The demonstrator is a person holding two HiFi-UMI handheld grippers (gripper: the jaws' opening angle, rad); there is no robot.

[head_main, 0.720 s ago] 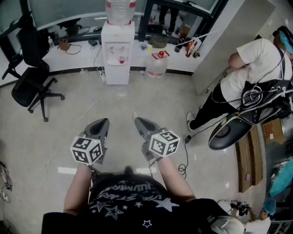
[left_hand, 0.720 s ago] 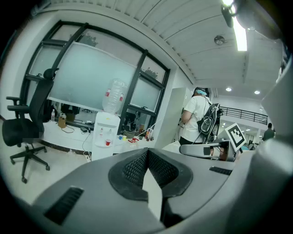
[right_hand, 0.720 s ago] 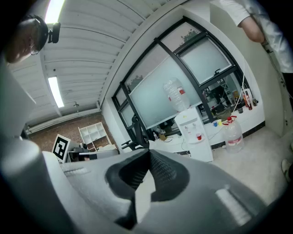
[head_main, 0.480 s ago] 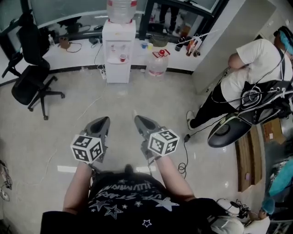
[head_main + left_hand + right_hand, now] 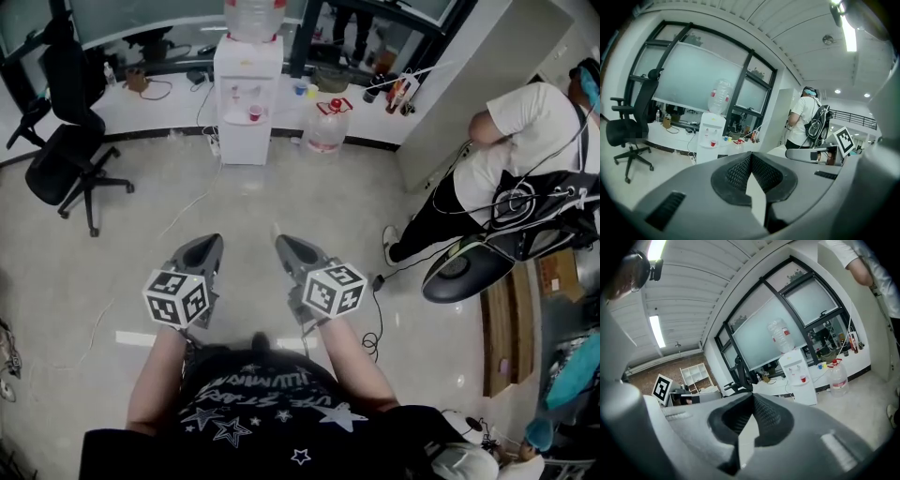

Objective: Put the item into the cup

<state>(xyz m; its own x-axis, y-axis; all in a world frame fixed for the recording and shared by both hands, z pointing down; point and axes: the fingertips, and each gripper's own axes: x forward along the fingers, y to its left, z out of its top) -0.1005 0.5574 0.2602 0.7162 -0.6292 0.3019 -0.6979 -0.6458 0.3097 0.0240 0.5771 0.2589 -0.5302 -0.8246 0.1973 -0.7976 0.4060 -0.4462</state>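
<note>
No item for the task shows in any view, and no cup lies near the grippers. I hold both grippers side by side over the pale floor, in front of my black star-print shirt. My left gripper is shut with nothing between its jaws, its tips meeting in the left gripper view. My right gripper is likewise shut and empty. A small red cup sits in the white water dispenser far ahead.
A black office chair stands at the left. A spare water bottle sits beside the dispenser. A person in a white shirt stands at the right. A cable lies on the floor by my right gripper.
The room has slid slightly up in the head view. Both grippers stay shut and nearly where they were.
</note>
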